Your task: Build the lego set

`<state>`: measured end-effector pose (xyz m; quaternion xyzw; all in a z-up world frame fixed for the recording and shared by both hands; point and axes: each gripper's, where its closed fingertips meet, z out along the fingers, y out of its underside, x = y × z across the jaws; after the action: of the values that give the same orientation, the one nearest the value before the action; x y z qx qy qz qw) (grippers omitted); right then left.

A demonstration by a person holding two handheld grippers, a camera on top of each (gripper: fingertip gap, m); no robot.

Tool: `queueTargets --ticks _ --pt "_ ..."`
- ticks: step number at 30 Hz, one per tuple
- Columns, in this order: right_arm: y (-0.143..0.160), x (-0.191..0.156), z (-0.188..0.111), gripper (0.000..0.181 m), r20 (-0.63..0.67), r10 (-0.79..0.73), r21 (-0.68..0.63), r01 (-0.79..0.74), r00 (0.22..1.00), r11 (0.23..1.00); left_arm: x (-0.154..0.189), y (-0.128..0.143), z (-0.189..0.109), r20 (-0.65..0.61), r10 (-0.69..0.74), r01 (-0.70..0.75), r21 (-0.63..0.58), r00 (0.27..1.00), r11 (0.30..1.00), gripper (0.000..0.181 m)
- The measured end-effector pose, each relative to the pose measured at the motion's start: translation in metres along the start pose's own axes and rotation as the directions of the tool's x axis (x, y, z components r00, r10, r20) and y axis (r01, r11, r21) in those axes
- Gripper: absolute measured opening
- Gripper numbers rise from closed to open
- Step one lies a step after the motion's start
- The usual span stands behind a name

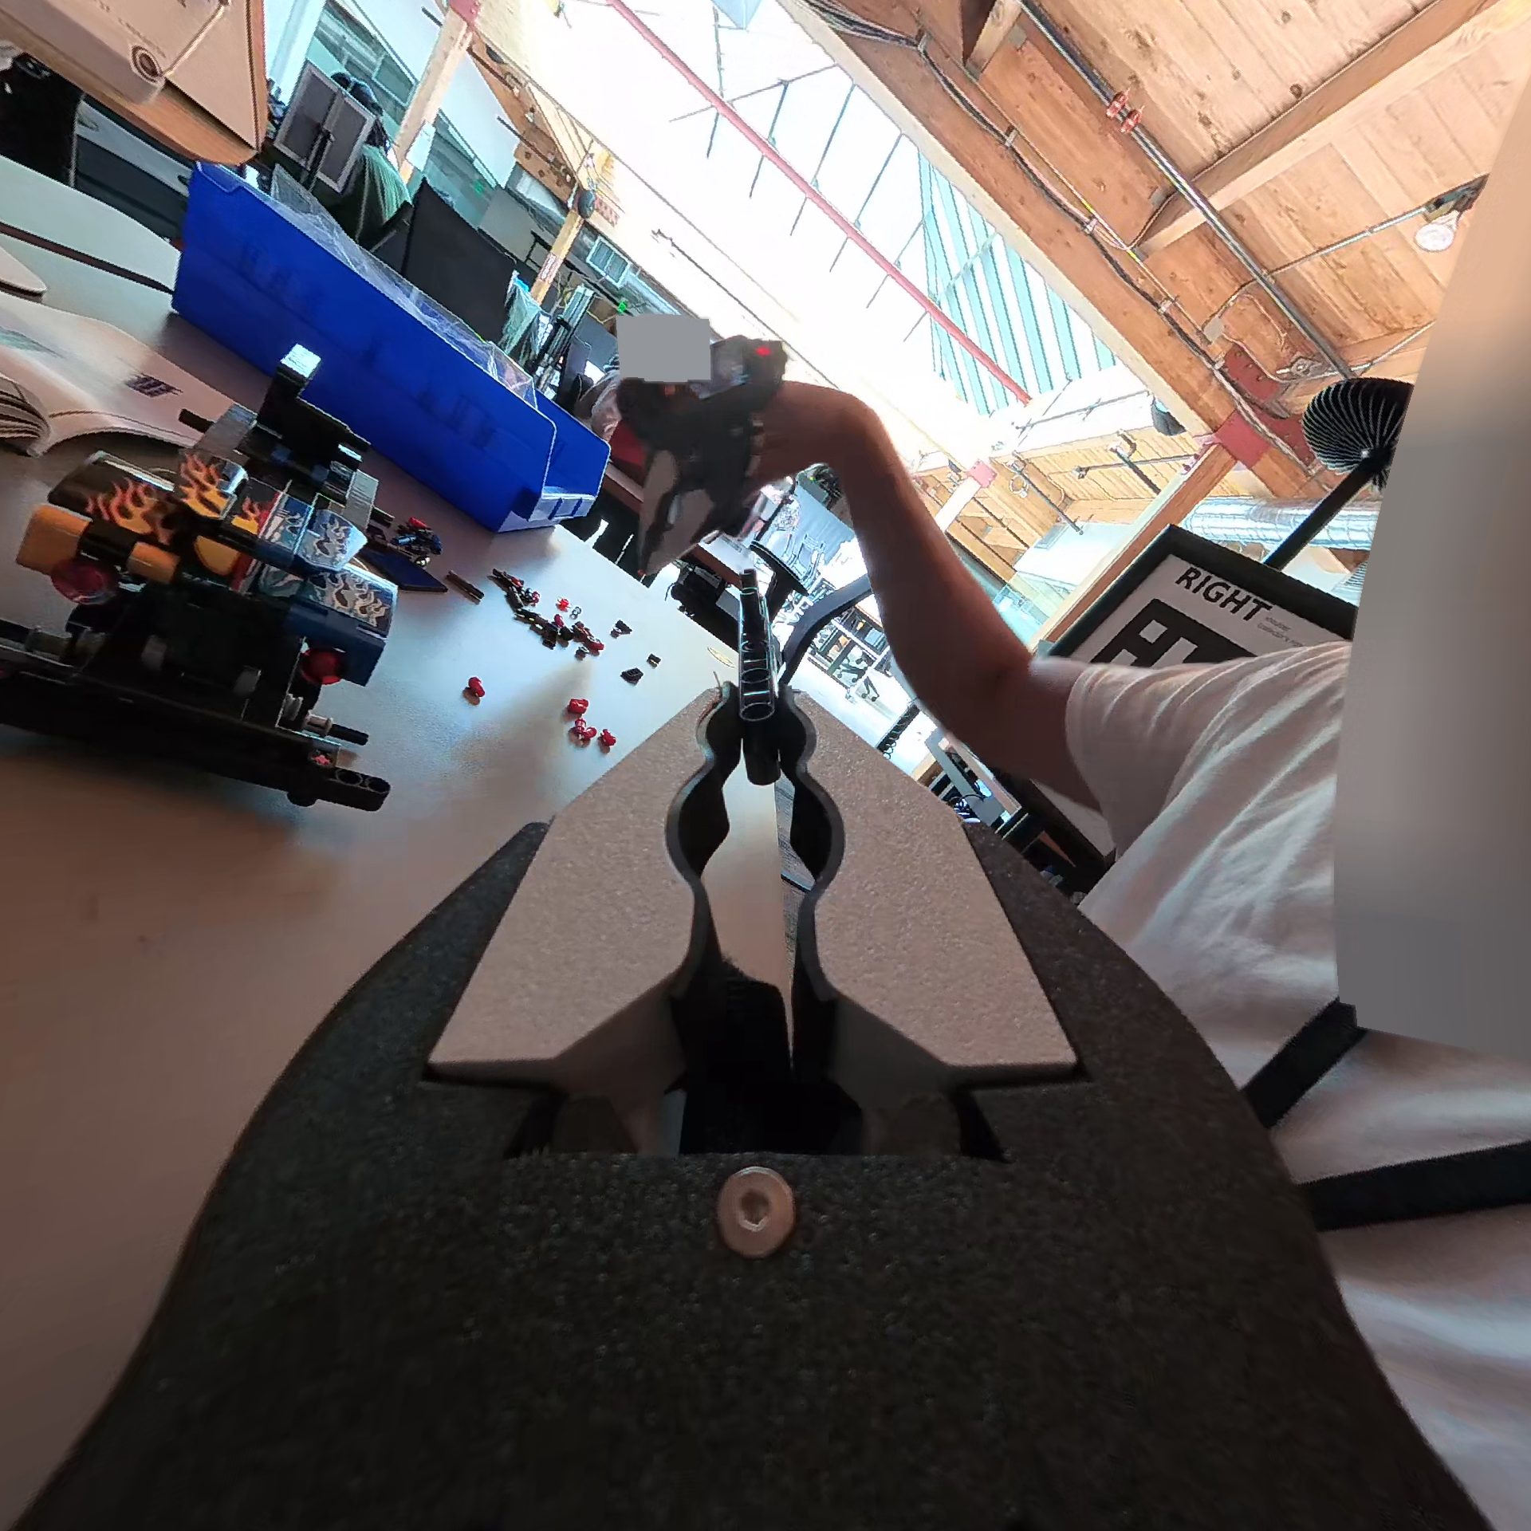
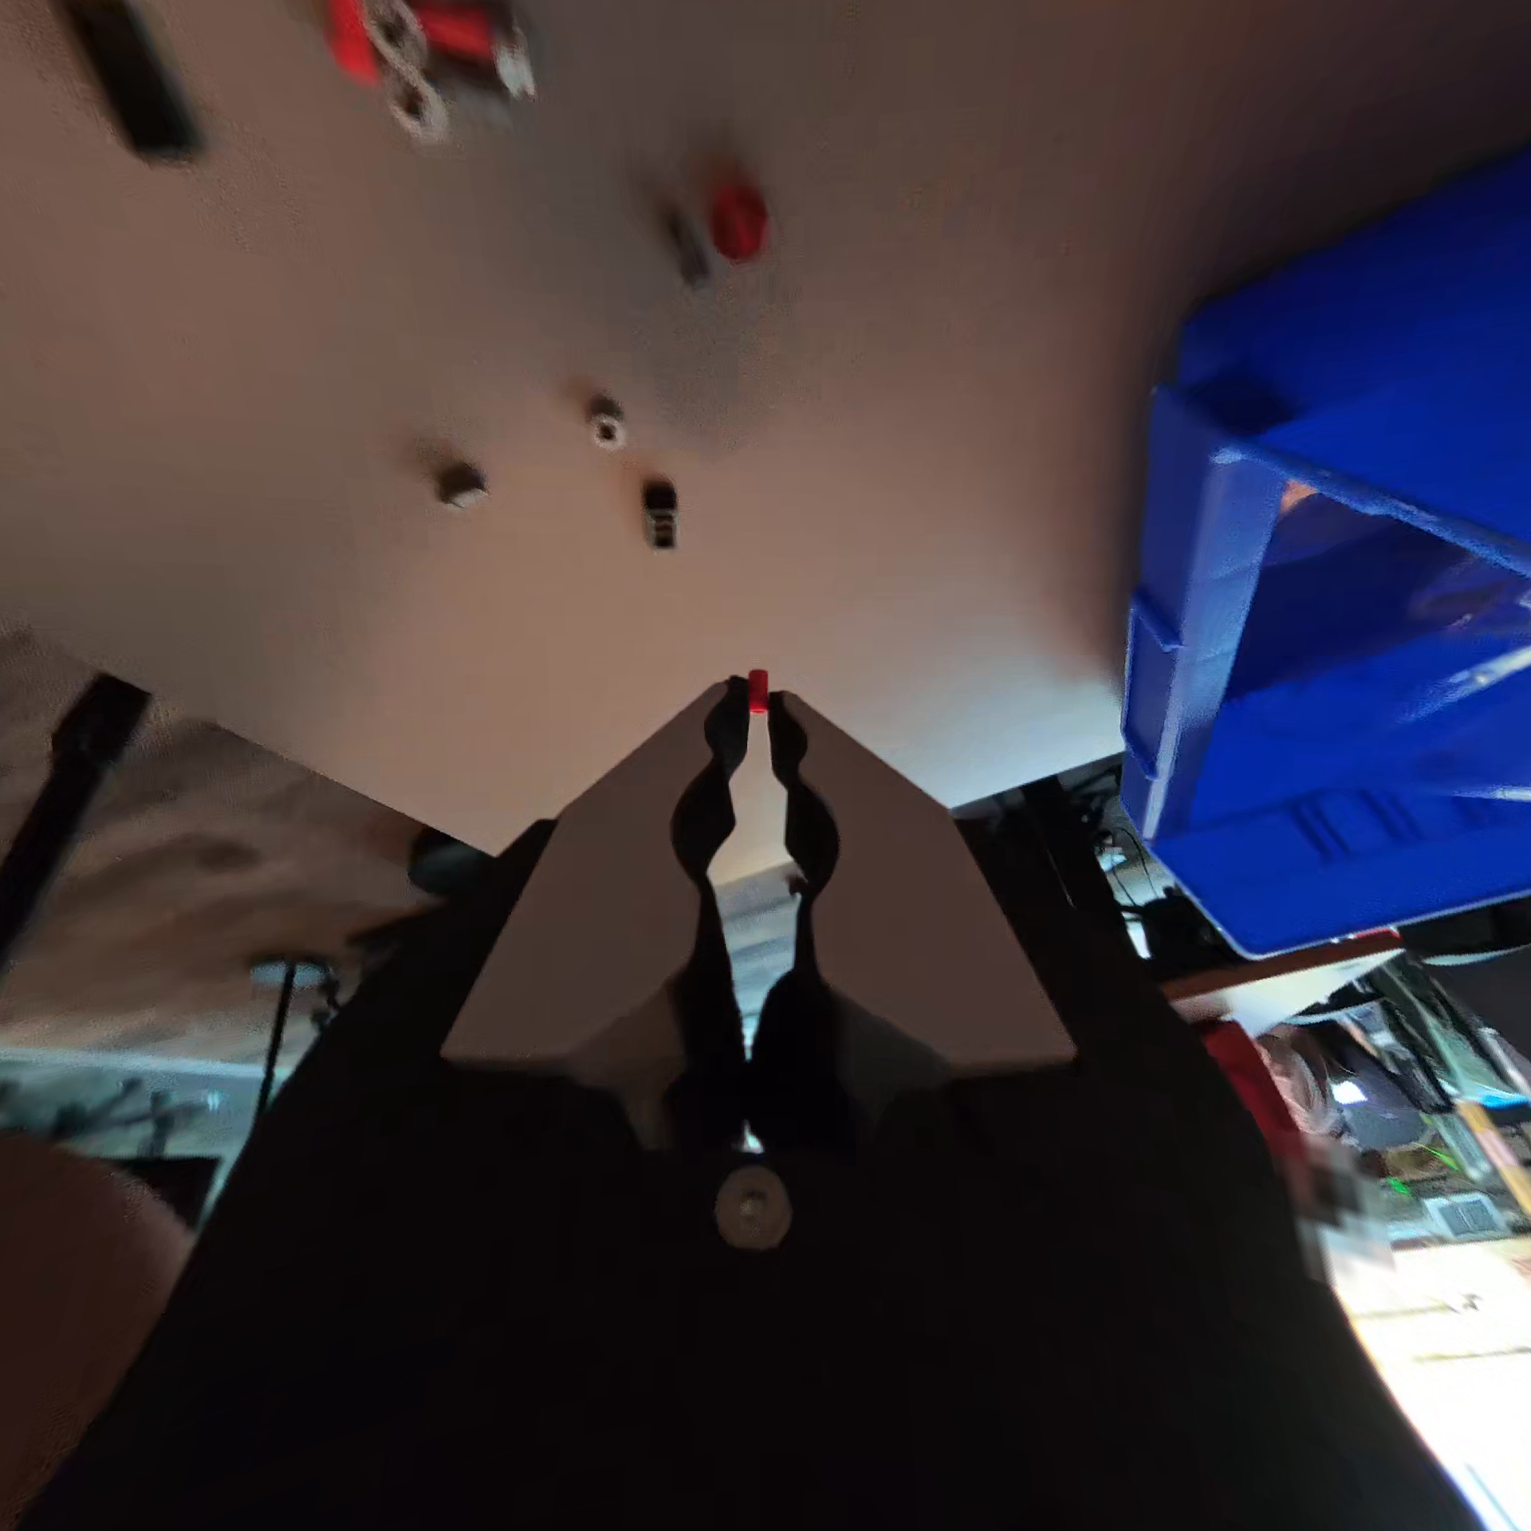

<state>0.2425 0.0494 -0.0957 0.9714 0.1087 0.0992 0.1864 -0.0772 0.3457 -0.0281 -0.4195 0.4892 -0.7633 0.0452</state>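
Both grippers are loaded, so this looks like a joining step. The left gripper (image 1: pixel 758 733) has its jaws closed on a black holed beam (image 1: pixel 754 663); the right gripper (image 2: pixel 756 704) pinches a small red pin (image 2: pixel 756 692). Next, I'd judge, the pin must be lined up with a beam hole. Only the left view shows the half-built truck (image 1: pixel 207 580) near the surface's (image 1: pixel 207 911) left edge; the right view shows the loose pieces (image 2: pixel 663 514) close up.

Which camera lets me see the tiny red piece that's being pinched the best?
The right wrist view: the tiny red piece sits pinched at the tips of the right gripper. In the left wrist view that gripper is far off and the piece cannot be made out.
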Motion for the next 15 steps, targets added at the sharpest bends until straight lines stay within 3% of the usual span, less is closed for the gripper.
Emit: queueTargets --ticks 1,7,11,15 --pt "0.002 0.006 0.008 0.004 0.009 -0.027 -0.023 0.028 1.000 0.999 0.000 0.000 0.000 -0.001 0.001 -0.001 -0.001 1.000 1.000 0.006" --pt "0.035 0.023 0.049 0.004 0.029 -0.209 -0.251 0.209 0.977 0.945 0.002 0.001 -0.002 -0.005 0.001 -0.001 -0.002 1.000 1.000 0.006" --pt "0.054 0.027 0.070 0.004 0.016 -0.336 -0.316 0.324 0.942 0.892 0.002 0.001 -0.001 -0.007 -0.002 0.002 -0.007 1.000 1.000 0.006" --pt "0.066 0.025 0.079 0.004 0.025 -0.341 -0.327 0.330 0.940 0.885 0.002 0.002 -0.001 -0.009 -0.006 0.006 -0.010 1.000 1.000 0.006"
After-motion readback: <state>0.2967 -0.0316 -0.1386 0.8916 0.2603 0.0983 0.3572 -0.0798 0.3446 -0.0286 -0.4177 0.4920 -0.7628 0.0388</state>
